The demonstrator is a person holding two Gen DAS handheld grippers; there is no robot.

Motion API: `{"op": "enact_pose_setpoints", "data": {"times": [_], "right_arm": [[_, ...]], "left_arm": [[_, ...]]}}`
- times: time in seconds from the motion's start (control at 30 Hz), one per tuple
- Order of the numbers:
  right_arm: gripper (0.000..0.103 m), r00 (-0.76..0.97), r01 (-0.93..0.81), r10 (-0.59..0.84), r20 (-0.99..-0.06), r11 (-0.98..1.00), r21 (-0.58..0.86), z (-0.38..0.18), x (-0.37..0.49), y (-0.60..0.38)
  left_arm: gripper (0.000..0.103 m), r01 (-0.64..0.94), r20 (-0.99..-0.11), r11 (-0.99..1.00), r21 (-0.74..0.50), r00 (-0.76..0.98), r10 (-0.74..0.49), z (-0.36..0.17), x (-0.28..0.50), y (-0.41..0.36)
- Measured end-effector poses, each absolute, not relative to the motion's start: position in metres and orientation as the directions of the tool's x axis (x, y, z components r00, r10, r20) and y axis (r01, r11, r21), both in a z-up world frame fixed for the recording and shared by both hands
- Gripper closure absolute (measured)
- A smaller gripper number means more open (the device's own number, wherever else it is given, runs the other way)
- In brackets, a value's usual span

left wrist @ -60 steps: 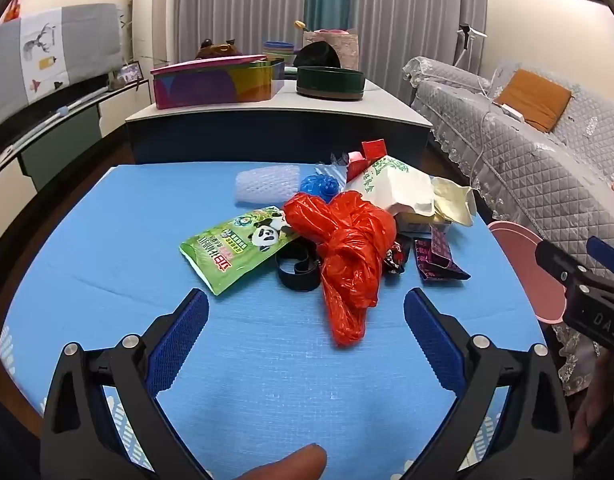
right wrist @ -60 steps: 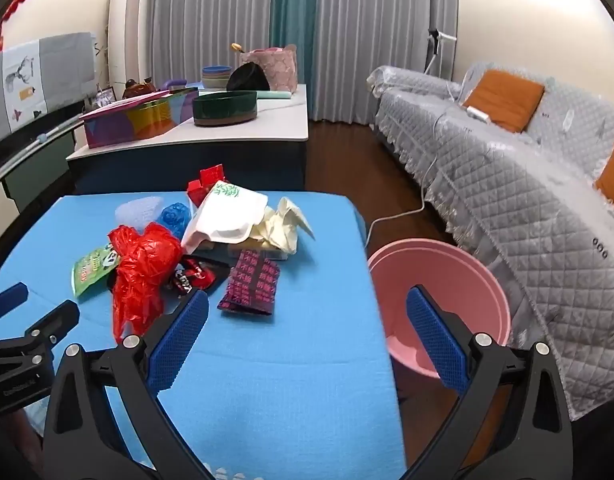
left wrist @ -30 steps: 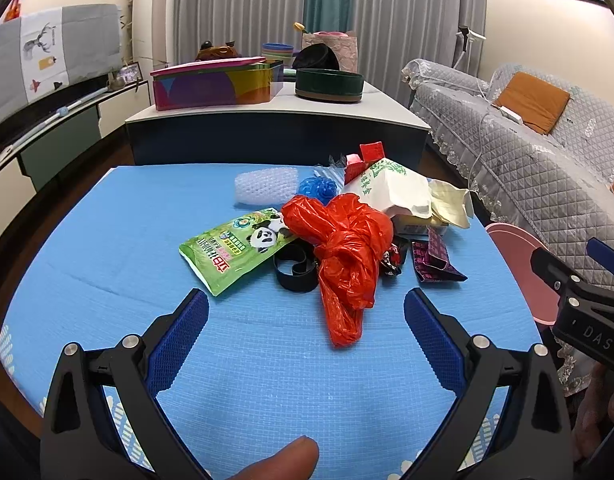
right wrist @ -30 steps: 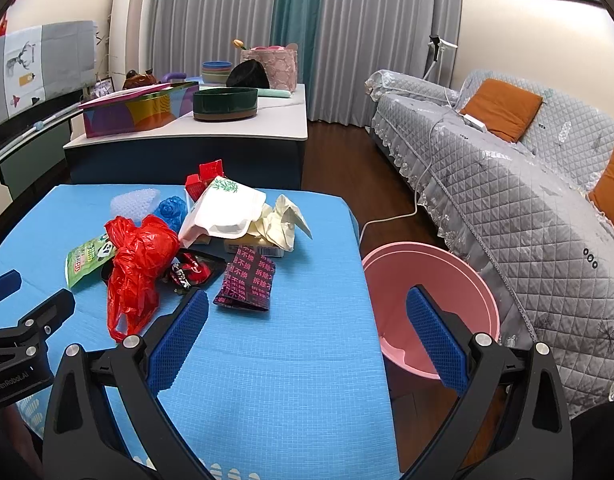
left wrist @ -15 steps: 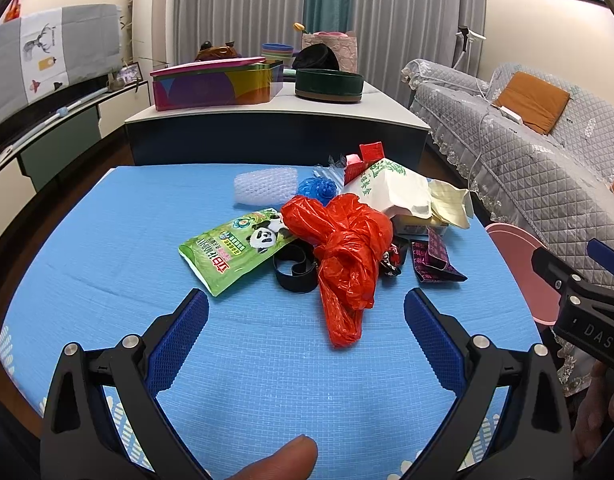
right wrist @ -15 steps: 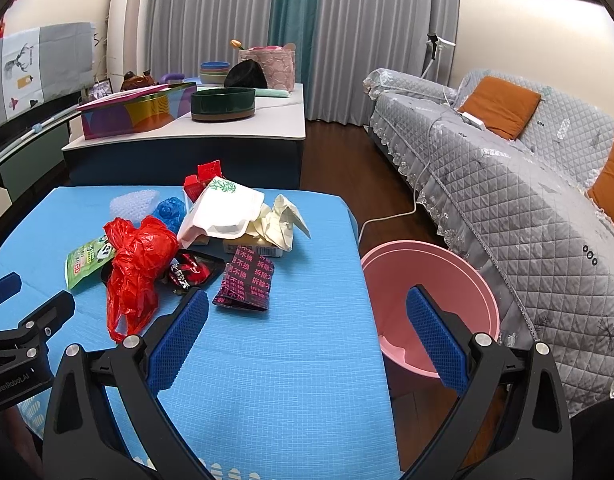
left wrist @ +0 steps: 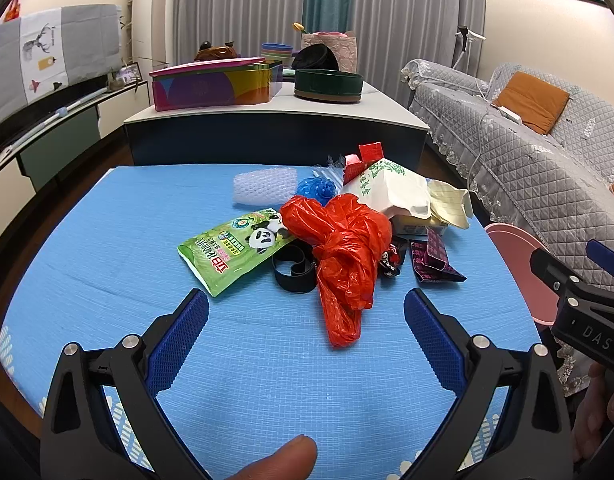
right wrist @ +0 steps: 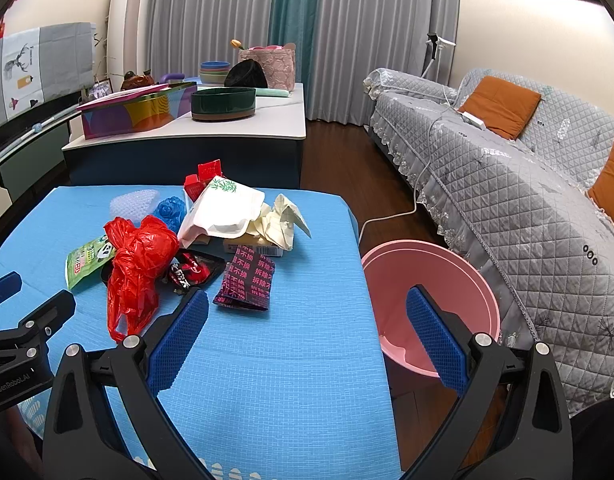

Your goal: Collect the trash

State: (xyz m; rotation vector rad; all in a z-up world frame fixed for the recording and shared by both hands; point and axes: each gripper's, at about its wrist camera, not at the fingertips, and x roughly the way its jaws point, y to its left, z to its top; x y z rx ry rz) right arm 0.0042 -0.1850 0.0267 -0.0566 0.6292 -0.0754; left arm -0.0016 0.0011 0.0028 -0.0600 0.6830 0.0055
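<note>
A trash pile lies on the blue table (left wrist: 107, 240): a red plastic bag (left wrist: 347, 248) (right wrist: 135, 264), a green panda pouch (left wrist: 235, 248), a black band (left wrist: 293, 268), a dark red wrapper (right wrist: 247, 280) (left wrist: 431, 256), a white tissue pack (right wrist: 223, 208), crumpled paper (right wrist: 283, 220), a bubble-wrap piece (left wrist: 265, 186). A pink bin (right wrist: 431, 304) stands on the floor right of the table. My left gripper (left wrist: 305, 340) is open and empty, just short of the red bag. My right gripper (right wrist: 307, 340) is open and empty, over the table's right edge.
A white-topped counter (left wrist: 275, 116) behind the table holds a colourful tin (left wrist: 215, 84) and a green round tin (left wrist: 329, 84). A grey quilted sofa (right wrist: 527, 184) with orange cushions runs along the right. A white cable (right wrist: 391, 216) lies on the wooden floor.
Both grippers have stayed open and nearly still. The right view has drifted slightly, the trash pile is unmoved.
</note>
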Motion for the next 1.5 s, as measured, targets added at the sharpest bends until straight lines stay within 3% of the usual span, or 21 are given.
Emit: {"op": "enact_pose_setpoints", "data": {"times": [0.93, 1.23, 1.5], "right_arm": [[0.006, 0.803, 0.050, -0.082, -0.590, 0.996, -0.070, 0.023, 0.005, -0.183], [0.027, 0.782, 0.016, -0.011, -0.623, 1.000, 0.002, 0.009, 0.026, -0.183], [0.030, 0.732, -0.019, 0.103, -0.673, 0.991, 0.131, -0.016, 0.062, -0.188]], "left_arm": [[0.008, -0.025, -0.633, 0.998, -0.061, 0.774, -0.019, 0.003, 0.000, -0.003], [0.008, -0.019, -0.641, 0.997, -0.076, 0.767, -0.034, -0.003, 0.010, -0.005], [0.027, 0.000, -0.679, 0.996, -0.092, 0.731, -0.063, -0.019, 0.032, -0.007]]}}
